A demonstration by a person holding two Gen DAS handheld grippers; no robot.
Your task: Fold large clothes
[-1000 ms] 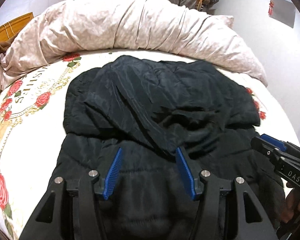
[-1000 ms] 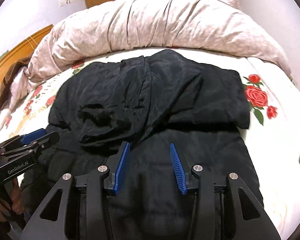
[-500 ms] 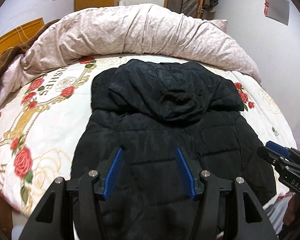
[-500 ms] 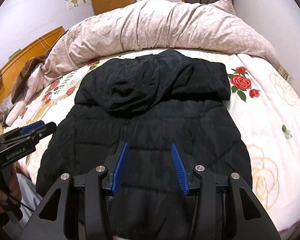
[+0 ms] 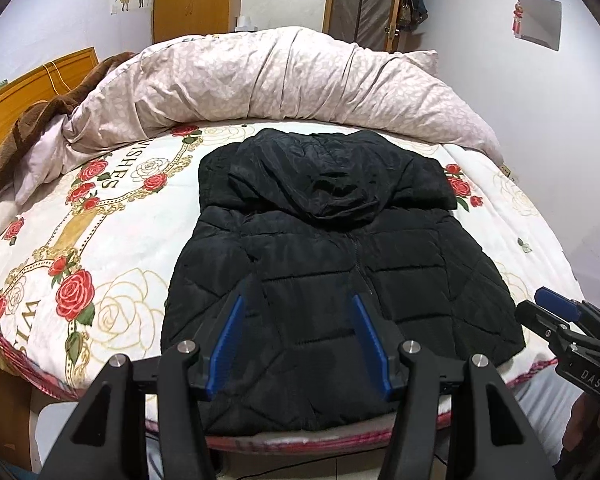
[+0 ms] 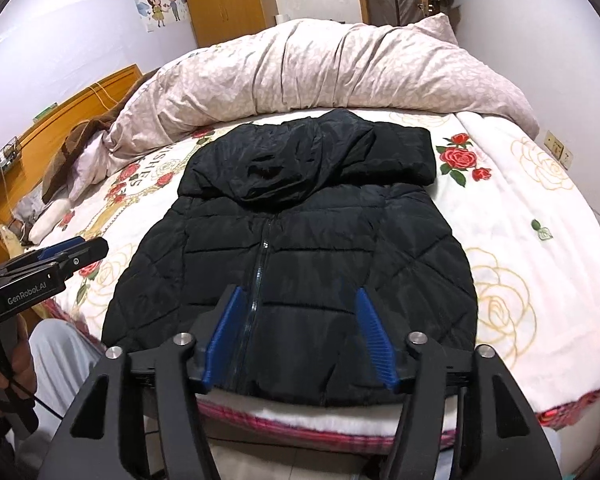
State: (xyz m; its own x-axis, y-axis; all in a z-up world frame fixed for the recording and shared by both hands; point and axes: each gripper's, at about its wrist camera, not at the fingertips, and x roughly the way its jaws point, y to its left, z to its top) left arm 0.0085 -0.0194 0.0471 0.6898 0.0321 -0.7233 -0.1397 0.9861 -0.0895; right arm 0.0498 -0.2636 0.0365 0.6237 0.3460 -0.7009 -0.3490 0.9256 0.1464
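far left, wooden headboard [image 5: 36, 80] with a brown blanket [image 5: 40, 120] bunched against it. a rumpled pinkish duvet [image 5: 292, 76] runs across the far side of the bed. rose-print bedspread [image 5: 80, 248] covers the rest.

my left claw [image 5: 298, 308] is near the bed's near edge, pointing down at the jacket, blue pads standing apart, nothing between them, not touching cloth. from the right wrist view it shows at the left edge [image 6: 74, 250], a hand [image 6: 8, 364] gripping its handle.

black puffer jacket [image 5: 340, 272] lies flat in the middle of the bed, front up, zipper [image 6: 260, 268] closed down the middle, hood [image 5: 332, 184] flopped down over the chest at the far end, sleeves tucked in so the outline is a plain block. its hem reaches the near bed edge.

my right claw [image 6: 298, 300] is over the hem, jaws opening, gap empty, pads clear of the fabric. in the left wrist view it pokes in at the right edge [image 5: 556, 312].

far right, bare white wall [image 5: 540, 128], a wardrobe [image 5: 192, 0] at the far end.
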